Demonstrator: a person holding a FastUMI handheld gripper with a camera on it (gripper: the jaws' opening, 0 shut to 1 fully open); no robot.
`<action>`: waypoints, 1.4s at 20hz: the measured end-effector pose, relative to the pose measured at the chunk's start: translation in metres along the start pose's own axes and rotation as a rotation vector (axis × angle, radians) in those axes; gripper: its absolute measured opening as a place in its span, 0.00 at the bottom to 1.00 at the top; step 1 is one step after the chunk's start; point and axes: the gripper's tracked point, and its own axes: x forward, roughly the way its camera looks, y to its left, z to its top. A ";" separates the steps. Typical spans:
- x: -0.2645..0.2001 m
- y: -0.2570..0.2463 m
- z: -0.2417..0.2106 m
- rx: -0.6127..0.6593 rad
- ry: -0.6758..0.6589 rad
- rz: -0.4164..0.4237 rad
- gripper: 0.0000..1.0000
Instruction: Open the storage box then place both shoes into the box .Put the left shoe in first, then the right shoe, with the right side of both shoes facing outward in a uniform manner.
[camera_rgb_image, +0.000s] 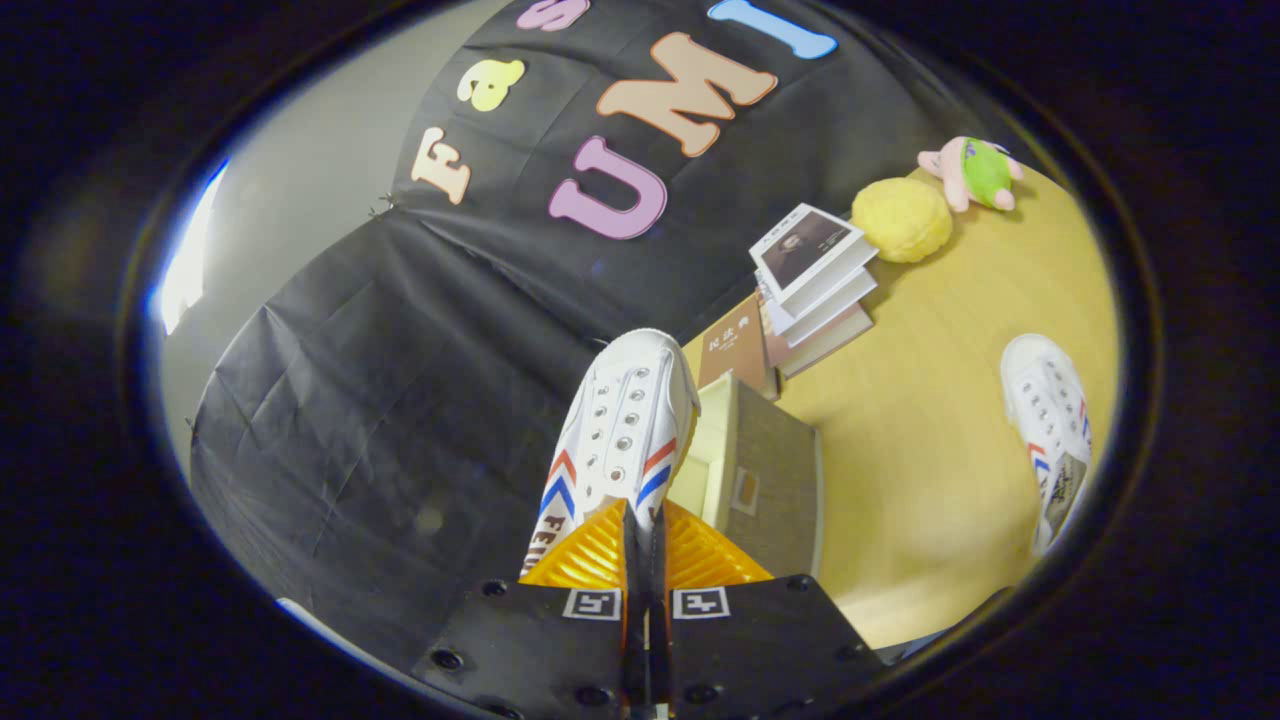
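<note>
The jaws of the gripper (641, 530) pinch tight on the heel of a white shoe (620, 430), held up just beside the open storage box (765, 480). The other shoe (1050, 430) lies on the counter (930, 400), well apart from the box.

The tool (644, 540), fingers nearly together, pinches a white shoe (620, 430) raised above the open storage box (765, 480), apparently by its heel edge. A second shoe (1050, 425) lies well apart on the table (930, 440).
</note>
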 end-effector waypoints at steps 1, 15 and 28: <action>0.011 0.009 -0.008 0.000 0.021 -0.001 0.05; 0.112 -0.012 -0.077 -0.013 0.136 -0.281 0.05; 0.112 0.043 -0.085 0.012 0.200 -0.017 0.67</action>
